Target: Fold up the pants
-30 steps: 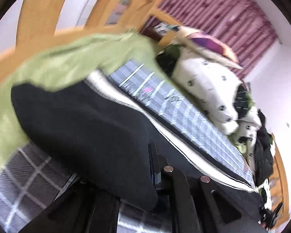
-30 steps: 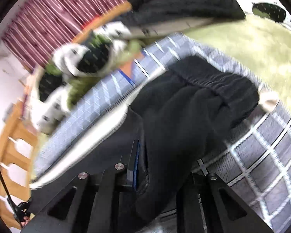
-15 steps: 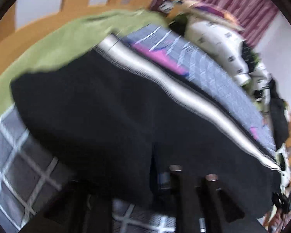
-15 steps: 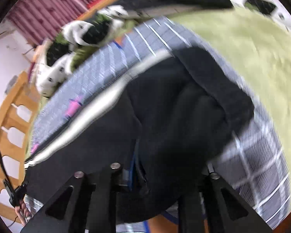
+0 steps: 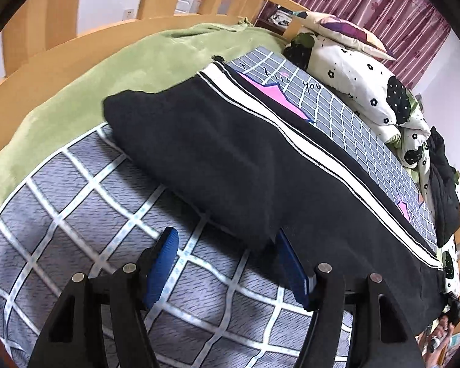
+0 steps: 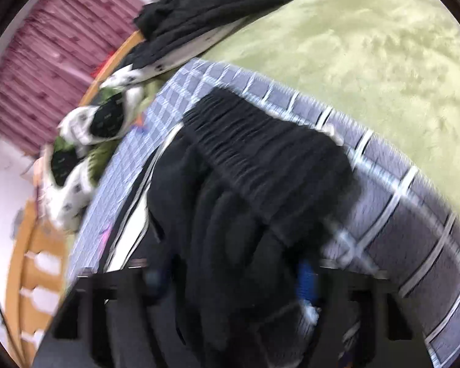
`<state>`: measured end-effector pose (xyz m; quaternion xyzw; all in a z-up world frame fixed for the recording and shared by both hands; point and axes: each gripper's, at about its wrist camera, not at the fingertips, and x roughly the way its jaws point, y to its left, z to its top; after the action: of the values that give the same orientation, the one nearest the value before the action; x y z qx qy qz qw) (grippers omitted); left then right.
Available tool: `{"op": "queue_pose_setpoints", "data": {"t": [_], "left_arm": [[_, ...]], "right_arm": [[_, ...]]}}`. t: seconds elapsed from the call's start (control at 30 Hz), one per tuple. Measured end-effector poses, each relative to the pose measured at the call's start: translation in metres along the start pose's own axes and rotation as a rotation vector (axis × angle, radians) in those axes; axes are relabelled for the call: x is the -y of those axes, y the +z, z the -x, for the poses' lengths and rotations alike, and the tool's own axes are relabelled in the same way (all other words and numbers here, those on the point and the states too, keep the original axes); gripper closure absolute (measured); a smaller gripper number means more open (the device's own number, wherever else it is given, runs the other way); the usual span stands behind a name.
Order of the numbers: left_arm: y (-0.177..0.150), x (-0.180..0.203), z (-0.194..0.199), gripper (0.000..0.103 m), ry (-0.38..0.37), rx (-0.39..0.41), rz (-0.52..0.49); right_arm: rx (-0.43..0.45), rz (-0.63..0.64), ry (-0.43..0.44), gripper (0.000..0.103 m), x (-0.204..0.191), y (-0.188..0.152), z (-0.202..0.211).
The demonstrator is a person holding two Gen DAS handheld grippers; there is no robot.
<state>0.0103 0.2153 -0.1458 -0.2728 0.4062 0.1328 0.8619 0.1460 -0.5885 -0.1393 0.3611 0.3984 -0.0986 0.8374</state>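
Grey checked bedspread (image 5: 76,190) carries the folded black fleece pants (image 5: 217,153); left claw (image 5: 227,263) just spread clear, right claw (image 6: 230,279) just loosening around fabric; withdraw without snagging.

**Right wrist: pants bunched between parting jaws**

View blurred. Black pants (image 6: 254,190) lie folded on a grey checked sheet (image 6: 414,233), gathered waistband uppermost, a white stripe along the far edge. Right gripper (image 6: 233,279) at bottom of view: jaws have just been opening, pants fabric bunched between them; one blue pad (image 6: 305,279) shows beside the cloth. Whether the pads press it, cannot tell. Green blanket (image 6: 383,46) beyond. Dark clothes (image 6: 205,3) heaped above. Maroon curtain (image 6: 46,61) at left.
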Motion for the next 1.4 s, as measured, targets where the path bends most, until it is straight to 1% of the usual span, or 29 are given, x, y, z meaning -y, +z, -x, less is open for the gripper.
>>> {"op": "queue_pose_setpoints", "data": {"t": [0.03,0.1,0.13,0.17,0.2,0.27,0.33,0.4,0.5,0.53,0.57,0.6,0.63,0.7,0.73,0.77,0.8,0.83,0.87,0.9,0.93,0.97,1.0,1.03,1.07,1.13,1.27,1.33,1.4], "left_arm": [[-0.001,-0.003,0.003,0.039,0.002,0.011,0.0],[0.0,-0.006,0.007,0.039,0.021,0.038,-0.005],[0.001,-0.009,0.008,0.039,0.028,0.052,-0.003],[0.002,-0.013,0.008,0.039,0.026,0.06,0.006],[0.004,-0.016,0.007,0.039,0.019,0.06,0.018],[0.012,-0.027,-0.002,0.039,-0.001,0.043,0.067],[0.02,-0.035,-0.013,0.039,-0.025,0.031,0.112],[0.03,-0.038,-0.025,0.039,-0.041,0.034,0.133],[0.047,-0.039,-0.043,0.042,-0.032,0.011,0.154],[0.052,-0.04,-0.045,0.061,-0.035,0.03,0.172],[0.057,-0.041,-0.047,0.09,-0.015,0.037,0.179],[0.064,-0.042,-0.048,0.093,0.006,0.043,0.166],[0.07,-0.042,-0.042,0.094,-0.022,0.078,0.161],[0.075,-0.037,-0.022,0.094,-0.077,0.16,0.121],[0.077,-0.027,-0.011,0.094,-0.074,0.203,0.04],[0.077,-0.022,-0.009,0.093,-0.051,0.21,0.002],[0.076,-0.019,-0.011,0.093,-0.017,0.196,-0.024],[0.074,-0.021,-0.019,0.09,0.02,0.154,-0.025],[0.073,-0.026,-0.028,0.087,0.032,0.103,-0.015],[0.071,-0.034,-0.04,0.085,0.045,0.03,0.005],[0.07,-0.043,-0.047,0.079,0.047,-0.032,0.033],[0.068,-0.052,-0.045,0.077,0.011,-0.037,0.059],[0.067,-0.059,-0.038,0.074,-0.016,-0.023,0.078],[0.065,-0.063,-0.027,0.063,0.004,-0.008,0.083],[0.064,-0.063,-0.019,0.056,0.022,0.0,0.065],[0.057,-0.059,-0.002,0.052,0.026,0.009,-0.009],[0.048,-0.044,0.026,0.052,0.043,0.048,-0.129],[0.053,-0.029,0.034,0.052,0.047,0.068,-0.202],[0.068,-0.009,0.031,0.052,0.066,0.084,-0.262]], "right_arm": [[0.03,0.064,-0.001,0.065,-0.008,0.01,0.006],[0.093,0.142,0.069,0.065,-0.018,0.024,0.023],[0.116,0.182,0.062,0.065,-0.024,0.028,0.03],[0.122,0.209,0.034,0.063,-0.027,0.029,0.031],[0.117,0.237,0.003,0.056,-0.029,0.028,0.028],[0.059,0.303,-0.097,0.049,-0.027,0.021,0.015],[-0.019,0.321,-0.18,0.048,-0.012,0.012,0.008],[-0.026,0.299,-0.161,0.045,0.007,0.003,0.021],[-0.011,0.309,-0.185,0.045,0.019,-0.008,0.049],[-0.008,0.316,-0.189,0.045,0.018,-0.011,0.054],[-0.001,0.327,-0.202,0.045,0.015,-0.014,0.062],[0.006,0.339,-0.215,0.045,0.012,-0.016,0.069],[0.017,0.354,-0.235,0.045,0.005,-0.019,0.075],[0.042,0.387,-0.267,0.045,-0.009,-0.022,0.086],[0.052,0.405,-0.277,0.045,-0.019,-0.022,0.089],[0.062,0.421,-0.281,0.045,-0.029,-0.024,0.093],[0.067,0.434,-0.281,0.045,-0.037,-0.025,0.095],[0.073,0.449,-0.282,0.045,-0.047,-0.025,0.096],[0.074,0.465,-0.279,0.045,-0.057,-0.025,0.095],[0.074,0.48,-0.272,0.045,-0.067,-0.026,0.09],[0.072,0.498,-0.263,0.045,-0.079,-0.028,0.087],[0.068,0.51,-0.254,0.045,-0.087,-0.029,0.083],[0.06,0.527,-0.242,0.045,-0.097,-0.032,0.079],[0.048,0.554,-0.224,0.045,-0.11,-0.034,0.073],[0.04,0.579,-0.212,0.045,-0.121,-0.036,0.067],[0.02,0.658,-0.189,0.045,-0.145,-0.044,0.051],[-0.004,0.805,-0.163,0.045,-0.187,-0.06,0.013],[-0.028,0.851,-0.141,0.045,-0.205,-0.066,-0.006],[-0.048,0.905,-0.11,0.045,-0.225,-0.073,-0.025]]}}
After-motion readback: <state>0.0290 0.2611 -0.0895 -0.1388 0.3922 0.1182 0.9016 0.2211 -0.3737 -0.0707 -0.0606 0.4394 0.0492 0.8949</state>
